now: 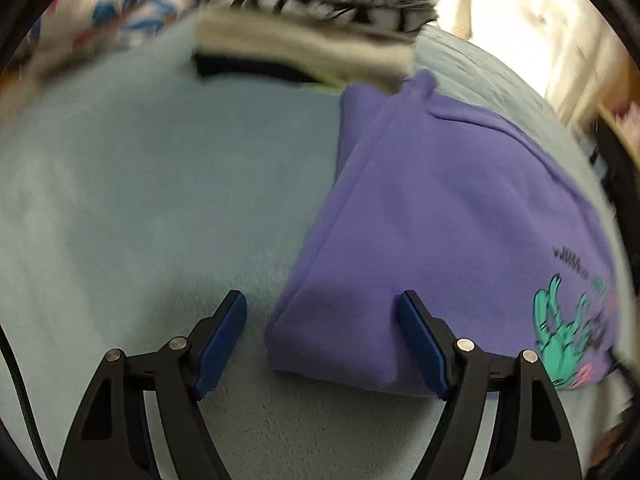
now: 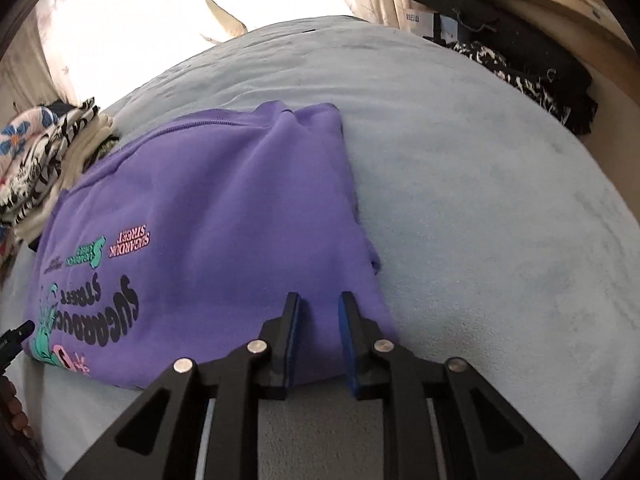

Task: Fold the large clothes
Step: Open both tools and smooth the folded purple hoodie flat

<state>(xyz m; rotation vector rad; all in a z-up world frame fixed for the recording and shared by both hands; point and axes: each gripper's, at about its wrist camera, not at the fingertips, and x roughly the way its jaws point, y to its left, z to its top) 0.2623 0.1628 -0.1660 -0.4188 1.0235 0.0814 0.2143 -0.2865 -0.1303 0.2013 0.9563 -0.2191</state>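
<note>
left gripper [image 1: 322, 320] hangs with its jaws spread wide, empty, straddling the near corner of the purple sweatshirt [image 1: 440, 208], which lies folded on the pale blue blanket [image 1: 140, 200] from about 1 to 4 o'clock in that view. right gripper [image 2: 318, 320] sits over the sweatshirt's near edge, jaws narrowed with a gap showing; i cannot tell whether any cloth is pinched. a stack of folded clothes [image 1: 312, 32] sits at 12 o'clock, touching the sweatshirt's far corner. risk, as i judge it: a pinch that takes only the top layer would let the fold slide open when lifted, and dragging the thick fleece toward 12 o'clock could nudge the stack or bunch the blanket.
</note>
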